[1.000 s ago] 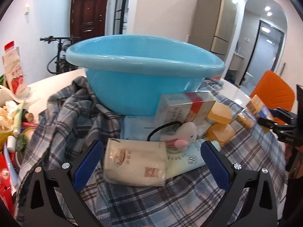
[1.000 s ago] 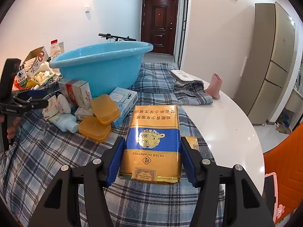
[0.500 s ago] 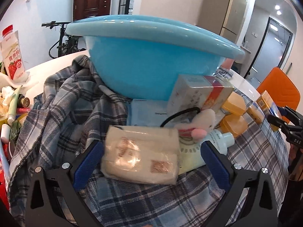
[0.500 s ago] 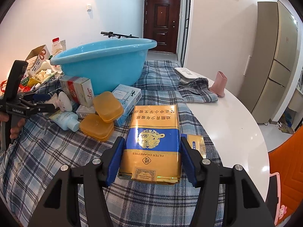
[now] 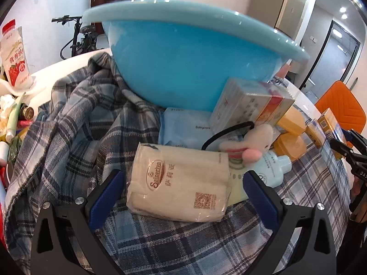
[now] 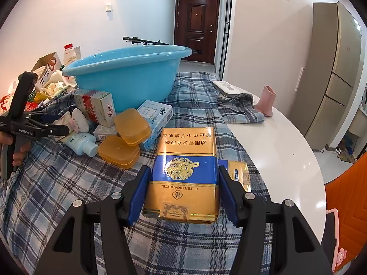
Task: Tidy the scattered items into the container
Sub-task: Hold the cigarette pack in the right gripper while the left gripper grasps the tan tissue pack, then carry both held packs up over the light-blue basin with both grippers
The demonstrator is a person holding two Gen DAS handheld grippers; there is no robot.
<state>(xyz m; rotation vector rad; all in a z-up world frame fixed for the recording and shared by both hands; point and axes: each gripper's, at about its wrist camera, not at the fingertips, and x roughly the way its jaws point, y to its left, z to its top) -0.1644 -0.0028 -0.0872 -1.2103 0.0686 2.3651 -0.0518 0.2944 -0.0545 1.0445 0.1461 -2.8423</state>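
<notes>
A round white desk is partly covered by a blue plaid cloth. At its left edge, the left wrist view alone shows a strawberry milk bottle with Chinese print.

The left tongs are spread wide around a cream tissue pack labelled "Saizeriya"; the blue pads do not appear to touch it. Just behind lie a pale lotion bottle, a plush toy and a light blue pack.

Towards the middle stands the blue basin, with a red and grey box marked "Liqun" leaning against its near side. Two orange cases are stacked beside it.

Near the right edge, the right tongs are closed against both sides of a gold and blue carton reading "FILTER CIGARETTES". A second, smaller gold pack lies just right of it. Only the right wrist view shows a pink cup on the bare desk.
</notes>
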